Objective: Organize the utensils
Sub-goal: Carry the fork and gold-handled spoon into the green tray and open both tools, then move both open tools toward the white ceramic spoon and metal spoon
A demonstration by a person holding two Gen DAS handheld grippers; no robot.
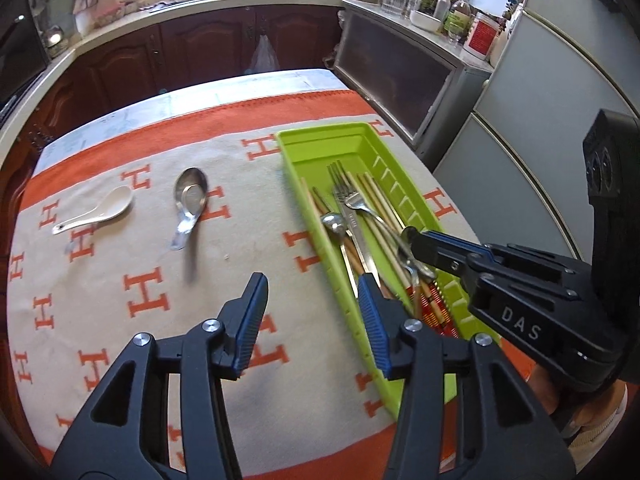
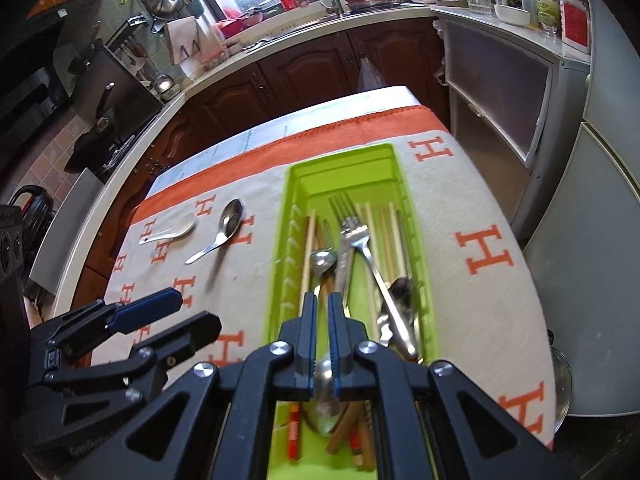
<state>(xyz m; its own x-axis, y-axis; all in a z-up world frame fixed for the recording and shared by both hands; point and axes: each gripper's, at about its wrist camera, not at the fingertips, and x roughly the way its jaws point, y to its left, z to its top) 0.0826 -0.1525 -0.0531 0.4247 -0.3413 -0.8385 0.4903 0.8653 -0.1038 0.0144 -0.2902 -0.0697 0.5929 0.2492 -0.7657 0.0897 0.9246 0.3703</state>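
Observation:
A green tray (image 1: 320, 140) (image 2: 344, 156) lies on the right half of the table and holds forks (image 1: 348, 200) (image 2: 352, 232), chopsticks and a small metal spoon (image 1: 334, 222) (image 2: 322, 260). My right gripper (image 1: 412, 242) (image 2: 322, 316) hovers over the tray's near end, shut on a metal spoon (image 1: 412, 266) (image 2: 326, 396). On the cloth to the left lie a white ceramic spoon (image 1: 100, 210) (image 2: 172, 230) and a large metal spoon (image 1: 190, 200) (image 2: 228, 224). My left gripper (image 1: 314, 320) (image 2: 198, 308) is open and empty above the cloth, just left of the tray.
An orange and beige cloth (image 1: 140, 292) covers the table. Dark wooden cabinets (image 1: 200, 52) and a counter with a sink curve behind it. A grey cabinet (image 1: 400, 80) and fridge (image 1: 540, 140) stand close on the right. A metal lid (image 2: 560, 380) sits by the table's right edge.

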